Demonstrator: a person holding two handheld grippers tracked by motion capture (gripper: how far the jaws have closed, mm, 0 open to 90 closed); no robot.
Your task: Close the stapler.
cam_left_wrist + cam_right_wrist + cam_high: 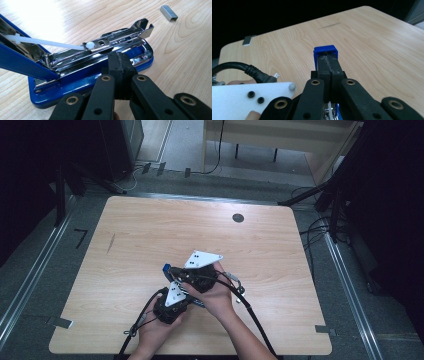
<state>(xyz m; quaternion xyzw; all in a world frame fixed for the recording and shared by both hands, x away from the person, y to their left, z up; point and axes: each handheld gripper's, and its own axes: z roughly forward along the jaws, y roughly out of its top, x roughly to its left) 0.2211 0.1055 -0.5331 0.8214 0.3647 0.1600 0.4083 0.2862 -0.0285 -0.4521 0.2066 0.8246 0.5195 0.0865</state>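
High view has both hands meeting over the blue stapler point(167, 268) mid-bench point(150, 230). Left tongs point(119, 62) closed empty against its opened base; right tongs point(328, 65) closed empty behind its raised lid. Left gripper view adds a staple strip point(169, 13) beyond the stapler.

Left gripper point(119, 65) jaws closed, right gripper point(329, 65) closed, hands side by side

- No readable text, label, brand, number or sign anywhere in the three views.
- Nothing printed or stamped legibly on the blue stapler point(82, 72), on its chrome magazine, or on the loose staple strip point(169, 13).
- Plain wood grain on the table point(280, 245), without markings.
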